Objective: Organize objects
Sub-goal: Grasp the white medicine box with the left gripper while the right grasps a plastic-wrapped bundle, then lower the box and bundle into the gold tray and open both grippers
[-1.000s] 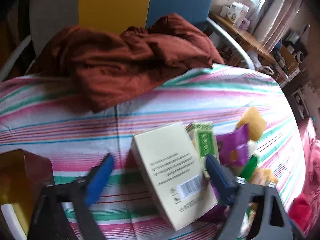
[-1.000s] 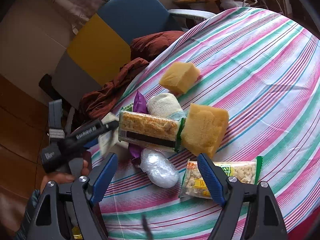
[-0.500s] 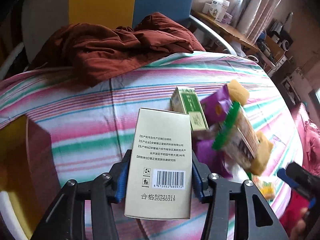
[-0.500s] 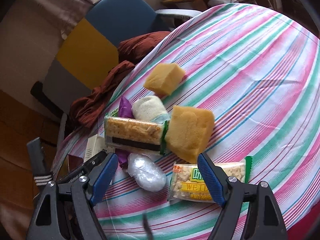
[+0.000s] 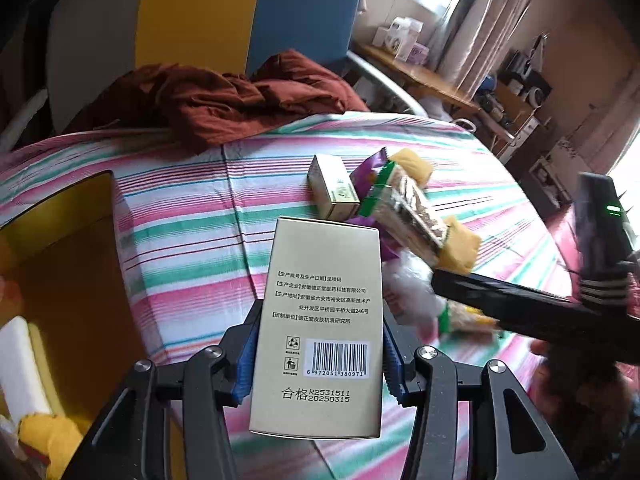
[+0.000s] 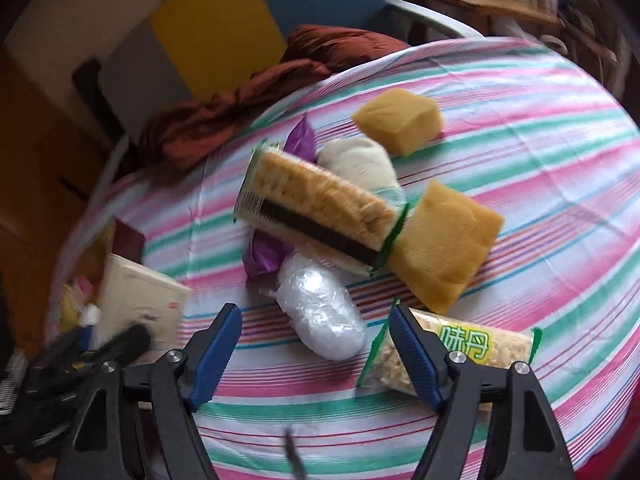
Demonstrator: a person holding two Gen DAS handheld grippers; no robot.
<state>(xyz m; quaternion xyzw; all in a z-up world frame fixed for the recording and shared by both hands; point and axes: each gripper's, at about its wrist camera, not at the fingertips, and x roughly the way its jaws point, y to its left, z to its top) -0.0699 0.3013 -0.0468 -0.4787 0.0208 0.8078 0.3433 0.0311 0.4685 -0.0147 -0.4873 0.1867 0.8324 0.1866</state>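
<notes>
Striped tablecloth (image 5: 192,216); left claw (image 5: 316,356) clamps beige box (image 5: 320,320) above it.

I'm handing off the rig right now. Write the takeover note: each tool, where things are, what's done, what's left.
Left tool: shut on the tall beige cardboard box with a barcode, lifted beside the yellow-lined open box.
Right tool: open, nothing held, jaws just narrowing above the clear-wrapped white bundle.
On the striped tablecloth: cracker pack, two yellow sponges, green-edged snack bag, purple packet, small green-and-beige carton.
Done: beige box picked up.
Left: stow it, then the pile.
</notes>
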